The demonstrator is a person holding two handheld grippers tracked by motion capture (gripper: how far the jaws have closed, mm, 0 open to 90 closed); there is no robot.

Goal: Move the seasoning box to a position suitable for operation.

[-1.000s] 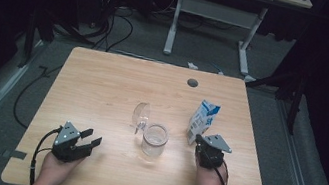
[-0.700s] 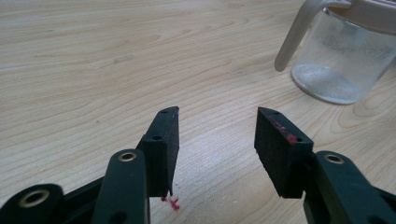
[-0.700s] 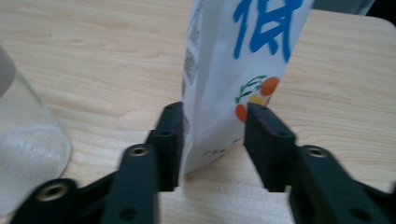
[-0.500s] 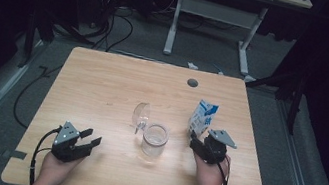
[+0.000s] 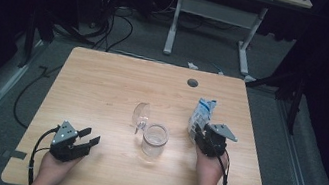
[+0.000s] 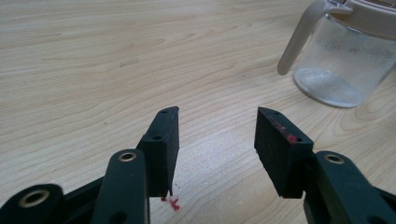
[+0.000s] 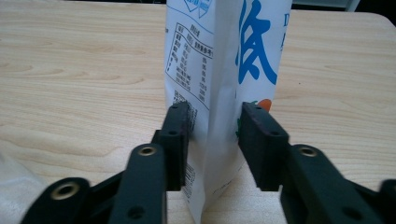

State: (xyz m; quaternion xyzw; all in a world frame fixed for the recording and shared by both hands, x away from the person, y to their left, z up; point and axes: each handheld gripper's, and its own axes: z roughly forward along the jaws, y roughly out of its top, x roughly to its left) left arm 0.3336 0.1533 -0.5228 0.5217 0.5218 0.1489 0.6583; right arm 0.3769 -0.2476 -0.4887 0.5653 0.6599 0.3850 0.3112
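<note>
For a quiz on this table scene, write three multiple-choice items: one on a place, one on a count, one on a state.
1. Where does the milk carton stand relative to the glass jar?
A. on the side of the right gripper
B. on the side of the left gripper
C. inside the jar

2. How many containers stand on the table?
A. one
B. two
C. four

3. How does the right gripper stand?
A. wide open over bare wood
B. its jaws on either side of the carton, pads on its walls
C. clamped on the jar's handle

Answers:
1 A, the high view shows the carton beyond the right gripper, with the jar nearer the middle.
2 B, only the carton and the jar stand there, with a clear lid beside the jar.
3 B, the right gripper view shows both pads against the carton, after the jaws have just been closing.
</note>
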